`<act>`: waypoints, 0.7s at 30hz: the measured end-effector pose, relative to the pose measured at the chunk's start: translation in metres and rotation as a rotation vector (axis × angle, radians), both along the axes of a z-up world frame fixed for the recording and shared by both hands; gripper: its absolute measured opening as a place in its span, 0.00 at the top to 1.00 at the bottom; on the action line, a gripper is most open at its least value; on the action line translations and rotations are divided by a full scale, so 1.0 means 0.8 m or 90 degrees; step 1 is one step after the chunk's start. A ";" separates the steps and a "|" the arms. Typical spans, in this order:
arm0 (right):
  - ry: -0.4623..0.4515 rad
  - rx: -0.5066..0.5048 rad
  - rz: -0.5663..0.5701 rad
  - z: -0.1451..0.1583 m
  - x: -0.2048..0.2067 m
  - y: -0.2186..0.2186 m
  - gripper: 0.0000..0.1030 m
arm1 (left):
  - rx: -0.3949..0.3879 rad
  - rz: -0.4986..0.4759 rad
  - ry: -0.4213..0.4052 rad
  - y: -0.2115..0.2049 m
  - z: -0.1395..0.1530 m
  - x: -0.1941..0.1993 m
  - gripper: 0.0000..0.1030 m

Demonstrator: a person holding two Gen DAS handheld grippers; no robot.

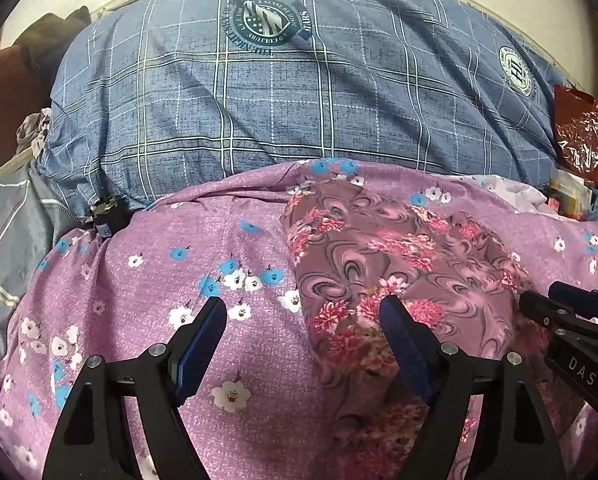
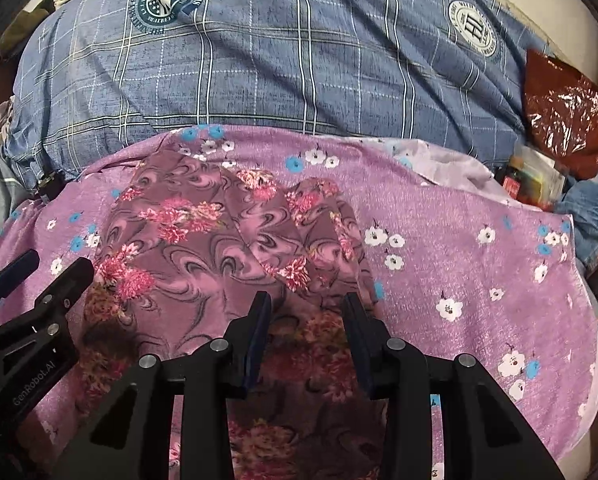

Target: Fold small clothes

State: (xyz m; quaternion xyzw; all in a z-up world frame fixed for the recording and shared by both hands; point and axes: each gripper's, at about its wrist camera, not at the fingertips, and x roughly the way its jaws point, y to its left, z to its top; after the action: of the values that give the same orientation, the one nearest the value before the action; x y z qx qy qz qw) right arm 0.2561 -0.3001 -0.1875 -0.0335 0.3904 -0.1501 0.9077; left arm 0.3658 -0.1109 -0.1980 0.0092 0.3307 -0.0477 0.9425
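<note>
Showing denim [image 2: 587,216] right view only, garment [image 2: 219,240]

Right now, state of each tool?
Left tool: open wide, nothing between its fingers, over the near left edge of the floral garment.
Right tool: partly open over the garment's near end, gripping nothing.

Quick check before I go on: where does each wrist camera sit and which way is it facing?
Left wrist: on the left tool, angled down at the floral garment; right tool at its right edge.
Right wrist: on the right tool, over the garment's near edge; left tool at its left edge.
Shared: garment, purple sheet, blue plaid quilt.
</note>
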 end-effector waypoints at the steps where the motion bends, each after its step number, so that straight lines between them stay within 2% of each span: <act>1: 0.000 0.002 0.002 0.000 -0.001 0.000 0.63 | 0.000 0.001 0.000 0.000 0.000 0.000 0.23; 15: -0.024 -0.075 0.036 0.006 -0.004 0.036 0.63 | 0.001 0.018 -0.004 0.009 -0.002 0.000 0.23; 21: -0.030 -0.088 0.045 0.007 -0.004 0.046 0.63 | -0.001 0.027 -0.004 0.019 -0.002 0.000 0.23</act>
State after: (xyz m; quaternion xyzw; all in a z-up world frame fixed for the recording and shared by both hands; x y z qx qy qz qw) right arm 0.2532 -0.2633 -0.1818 -0.1063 0.3561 -0.1449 0.9170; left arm 0.3656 -0.0958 -0.1995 0.0013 0.3277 -0.0277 0.9444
